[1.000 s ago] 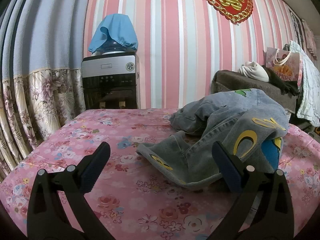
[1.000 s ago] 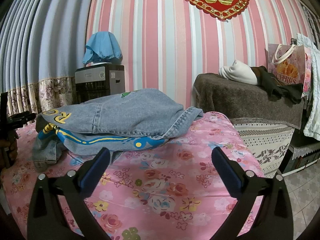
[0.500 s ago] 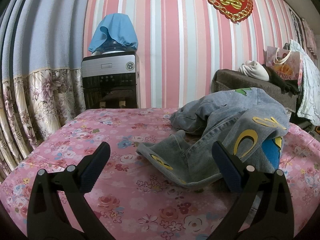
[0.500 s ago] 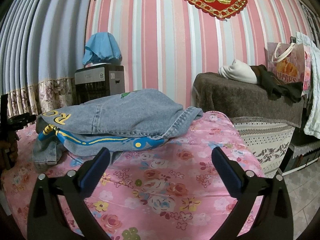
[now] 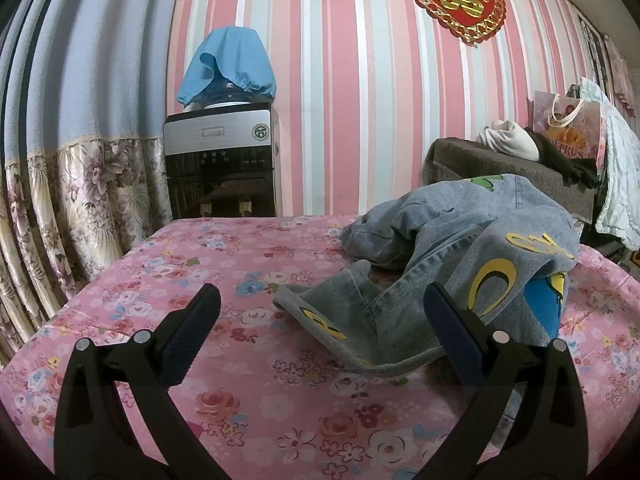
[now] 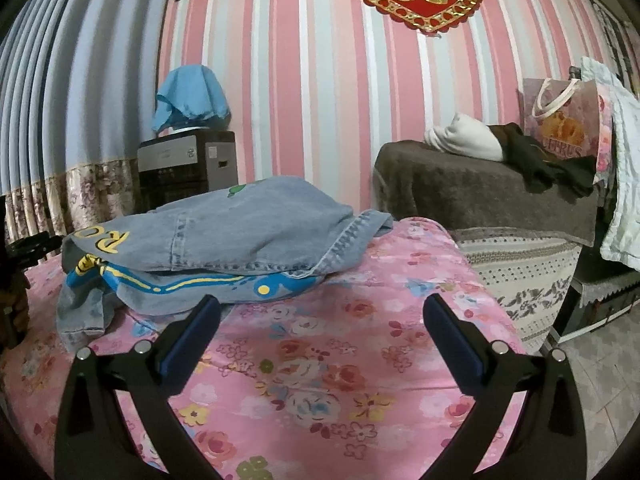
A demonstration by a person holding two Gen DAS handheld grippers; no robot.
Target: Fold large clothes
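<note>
A crumpled light-blue denim jacket with yellow and blue prints lies heaped on the pink floral tablecloth. In the left wrist view one grey cuffed sleeve reaches toward me, between my fingers and just beyond them. My left gripper is open and holds nothing. In the right wrist view the same jacket sits ahead and to the left. My right gripper hovers open over bare cloth, short of the jacket's hem.
A water dispenser under a blue cover stands against the striped wall. A brown-draped cabinet with clothes and a gift bag stands beyond the table's right edge. Flowered curtains hang at the left.
Both views have shifted only slightly. The jacket has not moved and both grippers stay open.
</note>
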